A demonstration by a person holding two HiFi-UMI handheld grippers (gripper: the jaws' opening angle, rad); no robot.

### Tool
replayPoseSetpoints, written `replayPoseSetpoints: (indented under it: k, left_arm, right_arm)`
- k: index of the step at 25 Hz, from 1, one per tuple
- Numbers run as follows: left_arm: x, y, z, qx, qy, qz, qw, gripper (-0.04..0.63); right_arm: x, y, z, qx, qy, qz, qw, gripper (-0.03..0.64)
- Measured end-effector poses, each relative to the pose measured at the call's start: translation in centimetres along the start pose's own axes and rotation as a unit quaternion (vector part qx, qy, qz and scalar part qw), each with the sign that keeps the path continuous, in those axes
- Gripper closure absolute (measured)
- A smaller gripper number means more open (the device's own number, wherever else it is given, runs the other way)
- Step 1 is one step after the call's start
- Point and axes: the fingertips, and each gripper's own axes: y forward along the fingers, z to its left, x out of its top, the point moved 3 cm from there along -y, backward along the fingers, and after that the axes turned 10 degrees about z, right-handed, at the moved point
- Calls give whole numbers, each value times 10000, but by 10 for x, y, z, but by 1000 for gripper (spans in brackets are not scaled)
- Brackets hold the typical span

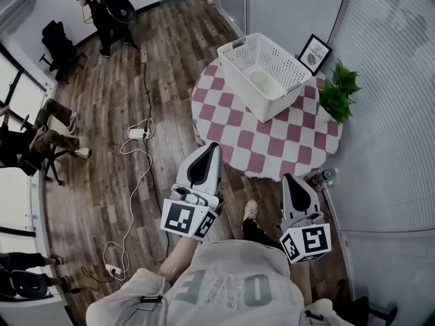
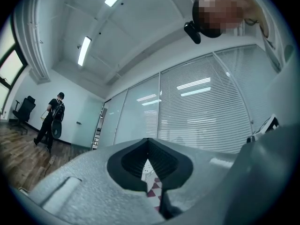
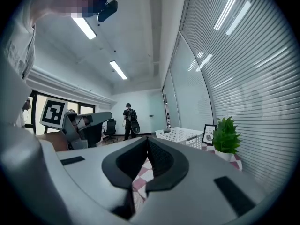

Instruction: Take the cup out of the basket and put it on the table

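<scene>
My left gripper (image 1: 212, 148), right gripper (image 1: 289, 180): jaws closed, empty | pale cup (image 1: 259, 80) in white perforated plastic basket (image 1: 285, 60), well ahead of jaws | I judge it light, rigid, slippery; pinch the rim.

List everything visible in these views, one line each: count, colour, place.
table: one, red-and-white checked, ahead of the person
basket: one, white, on the table
cup: one, pale, inside the basket
picture frame: one, black, on the table behind the basket
plant: one, green, table's right edge
bottle: one, clear, floor beside the table
power strip: at least one, white, wooden floor left of the table
standing person: one, dark clothes, far end of room
left gripper: one, grey, jaws shut, empty
right gripper: one, grey, jaws shut, empty
</scene>
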Motion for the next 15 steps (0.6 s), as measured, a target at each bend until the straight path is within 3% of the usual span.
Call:
replayPoseSetpoints:
  k: [6, 15]
  left_arm:
    - [31, 84, 17, 289, 241, -296, 9989, 591]
    - [19, 148, 18, 299, 345, -16, 9990, 591]
  right_arm:
    - [41, 51, -70, 40, -233, -228, 9995, 606]
    - [48, 99, -117, 260, -112, 19, 9996, 606]
